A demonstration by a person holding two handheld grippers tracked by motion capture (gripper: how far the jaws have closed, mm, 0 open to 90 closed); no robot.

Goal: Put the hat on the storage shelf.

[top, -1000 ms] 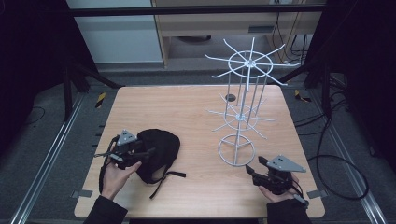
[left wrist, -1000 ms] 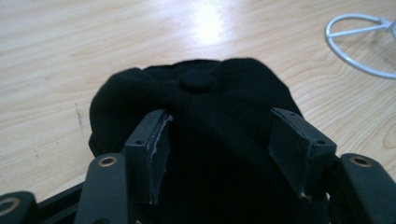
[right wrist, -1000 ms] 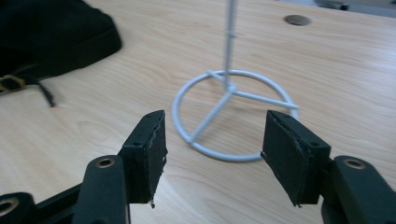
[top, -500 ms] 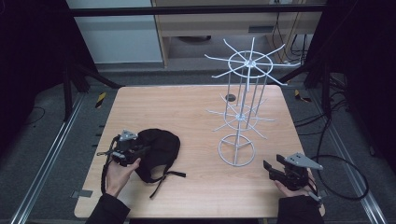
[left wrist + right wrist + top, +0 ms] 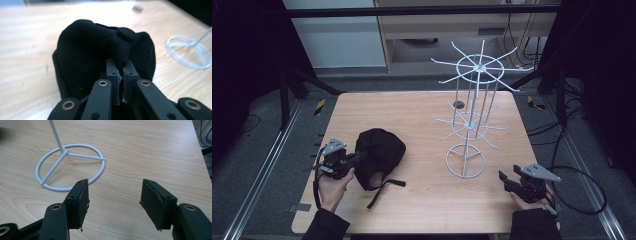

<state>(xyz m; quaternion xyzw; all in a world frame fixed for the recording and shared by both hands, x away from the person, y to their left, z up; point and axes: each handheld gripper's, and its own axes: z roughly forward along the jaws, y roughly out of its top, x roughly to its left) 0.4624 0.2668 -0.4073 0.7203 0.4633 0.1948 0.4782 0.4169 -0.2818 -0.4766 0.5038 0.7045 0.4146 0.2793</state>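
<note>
A black cap (image 5: 383,150) lies at the table's front left, its strap (image 5: 385,187) trailing toward the front edge. My left gripper (image 5: 361,156) reaches into it from the left. Its jaws have just been closing and now pinch a raised fold of the cap's fabric (image 5: 122,50); in the left gripper view the left gripper (image 5: 122,68) has its pads almost together around that fold. My right gripper (image 5: 504,181) sits low at the front right corner, open, nothing between its fingers. From the right gripper view, the right gripper (image 5: 115,195) faces the white wire rack's base ring (image 5: 70,167).
The white wire rack (image 5: 472,90) stands right of centre with spoked arms at two heights and a ring base (image 5: 465,161). A small dark object (image 5: 458,104) lies behind it. The wooden table (image 5: 422,210) ends close in front of both hands.
The left jaws have shut on the cap's fabric and drawn slightly left. The right gripper has moved right, away from the rack's base, toward the table's corner.
</note>
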